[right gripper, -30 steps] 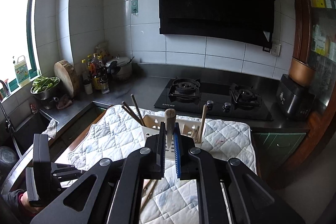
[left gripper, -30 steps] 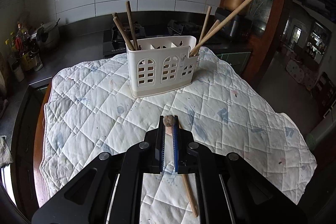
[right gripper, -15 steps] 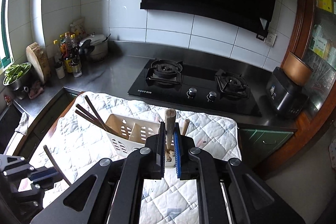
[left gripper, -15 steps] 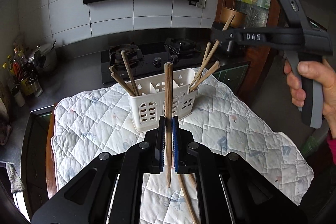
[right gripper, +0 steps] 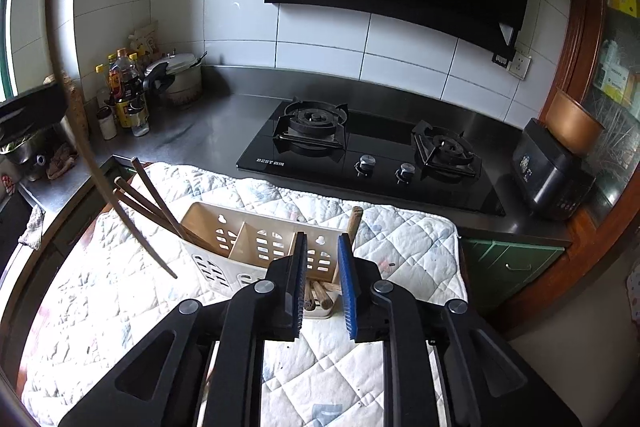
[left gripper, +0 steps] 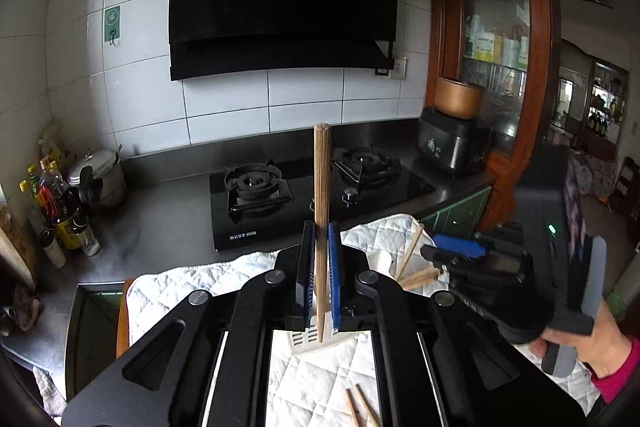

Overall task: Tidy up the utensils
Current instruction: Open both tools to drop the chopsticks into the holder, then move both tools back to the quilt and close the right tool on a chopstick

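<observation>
My left gripper (left gripper: 319, 279) is shut on a wooden chopstick (left gripper: 321, 187) and holds it upright above the quilted mat (right gripper: 380, 227). That chopstick also shows at the left of the right wrist view (right gripper: 92, 163). The white slotted utensil holder (right gripper: 256, 247) stands on the mat with dark chopsticks (right gripper: 152, 203) in its left compartment and light chopsticks (right gripper: 320, 297) in its right one. My right gripper (right gripper: 322, 283) is open and empty just above the right compartment. In the left wrist view the right gripper (left gripper: 460, 251) is over the light chopsticks (left gripper: 416, 273).
Two loose chopsticks (left gripper: 360, 407) lie on the mat near the left gripper. Behind the mat is a black gas hob (right gripper: 368, 151). Bottles (right gripper: 124, 95) and a pot (right gripper: 176, 79) stand at the back left. A black appliance (right gripper: 552, 179) sits at the right.
My right gripper has opened and let its chopstick drop into the holder's right compartment. My left gripper has lifted its chopstick off the mat and turned it upright.
</observation>
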Available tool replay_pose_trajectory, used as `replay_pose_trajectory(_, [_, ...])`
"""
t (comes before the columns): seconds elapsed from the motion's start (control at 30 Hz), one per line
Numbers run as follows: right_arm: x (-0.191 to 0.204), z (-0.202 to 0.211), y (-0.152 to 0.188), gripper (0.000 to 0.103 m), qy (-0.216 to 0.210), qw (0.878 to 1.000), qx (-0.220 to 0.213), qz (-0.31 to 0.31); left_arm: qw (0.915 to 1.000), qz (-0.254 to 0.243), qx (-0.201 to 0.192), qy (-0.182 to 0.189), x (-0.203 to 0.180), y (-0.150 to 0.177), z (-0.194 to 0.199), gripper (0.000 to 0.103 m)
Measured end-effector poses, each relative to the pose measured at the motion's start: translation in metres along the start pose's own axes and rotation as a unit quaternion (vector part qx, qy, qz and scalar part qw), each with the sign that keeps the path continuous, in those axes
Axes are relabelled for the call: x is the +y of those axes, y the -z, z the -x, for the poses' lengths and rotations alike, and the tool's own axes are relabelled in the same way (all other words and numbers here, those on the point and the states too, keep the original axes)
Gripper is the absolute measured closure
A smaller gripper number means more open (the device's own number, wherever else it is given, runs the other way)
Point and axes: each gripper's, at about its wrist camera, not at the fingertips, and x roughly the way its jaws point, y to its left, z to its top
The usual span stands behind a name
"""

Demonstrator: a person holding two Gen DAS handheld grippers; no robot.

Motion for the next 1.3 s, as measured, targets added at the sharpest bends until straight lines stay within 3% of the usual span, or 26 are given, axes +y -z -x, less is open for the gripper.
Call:
replay_pose_trajectory(0.27, [-0.005, 0.029, 0.021, 0.084, -0.013, 0.999, -0.034, 0.008, 0.9983, 0.015, -0.038, -0.042, 0.006, -0.018, -0.028, 0.098])
replay_pose_trajectory(0.5, [-0.003, 0.038, 0.056, 0.084, -0.037, 0.999, -0.038, -0.007, 0.9974, 0.06, -0.004, -0.039, 0.025, 0.004, -0.065, 0.098])
replay_pose_trajectory(0.8, [0.02, 0.044, 0.112, 0.081, -0.071, 0.997, -0.017, -0.029, 0.997, 0.063, 0.037, -0.023, 0.033, 0.033, -0.088, 0.094])
replay_pose_trajectory(0.9, [0.028, 0.049, 0.139, 0.079, -0.082, 0.996, -0.008, -0.044, 0.997, 0.064, 0.038, -0.022, 0.031, 0.038, -0.084, 0.094])
replay_pose_trajectory(1.0, [0.039, 0.052, 0.166, 0.079, -0.092, 0.994, 0.006, -0.059, 0.9971, 0.066, 0.029, -0.025, 0.029, 0.037, -0.073, 0.075])
replay_pose_trajectory(1.3, [0.087, 0.055, 0.236, 0.079, -0.114, 0.989, 0.046, -0.086, 0.9985, 0.046, -0.006, -0.03, 0.021, 0.054, 0.003, 0.072])
